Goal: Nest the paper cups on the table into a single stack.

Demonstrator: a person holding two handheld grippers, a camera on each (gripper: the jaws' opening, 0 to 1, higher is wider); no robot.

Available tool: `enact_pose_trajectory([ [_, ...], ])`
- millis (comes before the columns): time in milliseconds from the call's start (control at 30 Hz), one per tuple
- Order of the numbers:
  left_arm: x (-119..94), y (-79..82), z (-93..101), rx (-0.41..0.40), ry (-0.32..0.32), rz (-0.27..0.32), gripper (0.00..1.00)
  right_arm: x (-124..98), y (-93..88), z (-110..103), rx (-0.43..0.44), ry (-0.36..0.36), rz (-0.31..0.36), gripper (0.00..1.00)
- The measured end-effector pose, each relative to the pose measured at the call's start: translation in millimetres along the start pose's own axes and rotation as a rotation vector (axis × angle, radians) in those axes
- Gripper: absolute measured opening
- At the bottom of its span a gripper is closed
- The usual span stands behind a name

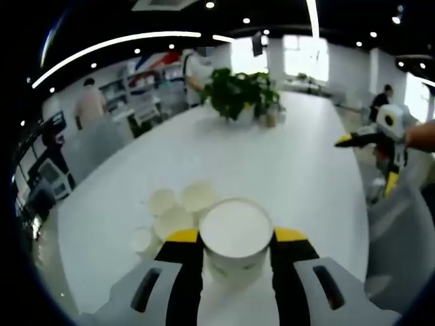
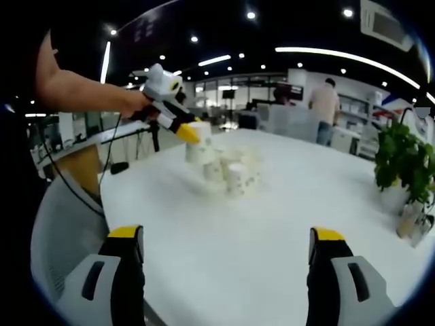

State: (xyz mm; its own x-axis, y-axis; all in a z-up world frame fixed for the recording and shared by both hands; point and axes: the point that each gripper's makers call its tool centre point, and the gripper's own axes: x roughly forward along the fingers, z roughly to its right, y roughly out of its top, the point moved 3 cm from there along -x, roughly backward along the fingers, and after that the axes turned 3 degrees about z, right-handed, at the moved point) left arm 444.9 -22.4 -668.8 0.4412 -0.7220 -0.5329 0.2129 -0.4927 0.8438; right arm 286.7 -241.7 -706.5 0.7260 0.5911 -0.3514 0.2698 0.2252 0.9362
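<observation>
A white paper cup (image 1: 235,239) sits between my left gripper's (image 1: 235,236) yellow-tipped jaws, which are shut on its sides a little above the white table (image 1: 285,163). Several more paper cups (image 1: 178,207) stand close together on the table just beyond it. Across the table, the same group of cups (image 2: 234,175) shows patterned sides, with the left gripper (image 2: 192,133) holding its cup (image 2: 199,144) over their left end. My right gripper (image 2: 228,244) is open above the near table, nothing between its jaws. It also appears as the right gripper (image 1: 360,140) at the table's far edge.
A potted green plant (image 1: 238,92) stands at the table's far end, seen again as the plant (image 2: 402,159) on the right beside small bottles. Grey chairs (image 2: 64,224) line the table edge. People stand by shelves in the background.
</observation>
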Motion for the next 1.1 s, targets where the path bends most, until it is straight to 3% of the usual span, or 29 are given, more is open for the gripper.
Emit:
enact_pose_trajectory([
  [433, -12, 8.2, 24.2, 0.002, -0.036, 0.02, 0.37, -7, 2.9, -1, 0.01, 0.001, 0.015, 1.0],
  [1100, -29, 24.9, 64.1, 0.113, -0.103, 0.019, 0.37, -9, 9.1, -7, -0.017, 0.026, 0.016, 1.0],
])
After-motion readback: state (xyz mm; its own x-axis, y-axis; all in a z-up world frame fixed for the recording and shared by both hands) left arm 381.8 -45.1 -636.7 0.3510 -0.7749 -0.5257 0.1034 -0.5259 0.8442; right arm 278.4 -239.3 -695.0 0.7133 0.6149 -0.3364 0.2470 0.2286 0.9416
